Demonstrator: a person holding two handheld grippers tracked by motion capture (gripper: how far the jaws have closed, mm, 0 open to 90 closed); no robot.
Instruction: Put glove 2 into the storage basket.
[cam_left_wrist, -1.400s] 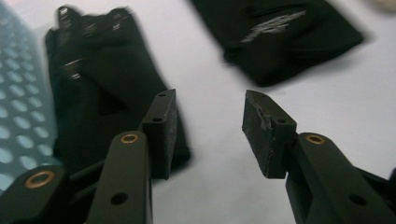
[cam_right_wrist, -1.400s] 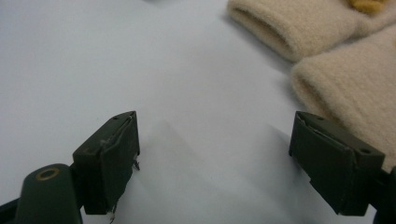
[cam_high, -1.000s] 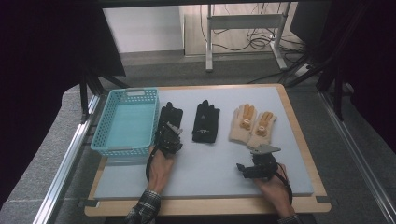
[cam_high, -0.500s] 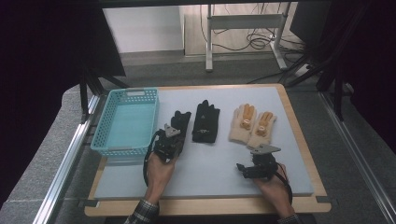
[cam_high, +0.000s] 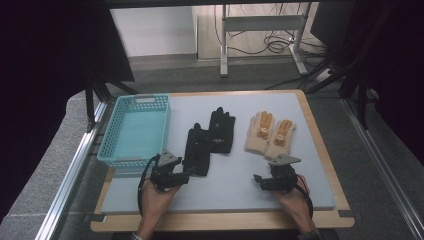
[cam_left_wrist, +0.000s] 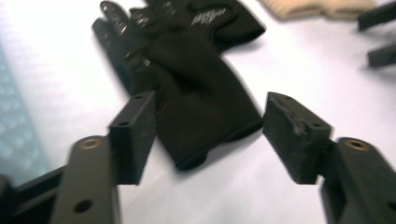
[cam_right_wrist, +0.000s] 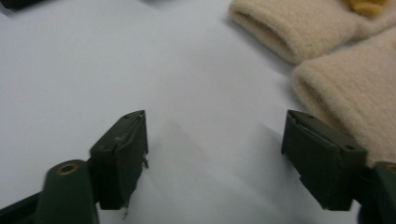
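Left gripper (cam_high: 181, 176) just off the cuff of the near black glove (cam_high: 198, 150), jaws just been opening, now about half apart; cuff in line between them in the left gripper view but pads (cam_left_wrist: 135, 135) clear of the cloth, nothing held. Glove flat on the grey mat (cam_high: 225, 195), overlapping second black glove (cam_high: 221, 131), just right of the blue basket (cam_high: 134, 131), which holds nothing. Right gripper (cam_high: 261, 180) parked near the cream gloves (cam_high: 270, 134), jaws wide, empty.

Step judged: glove let go, between grasps. Next: a fresh, firmer bite on the cuff, then lift toward basket.
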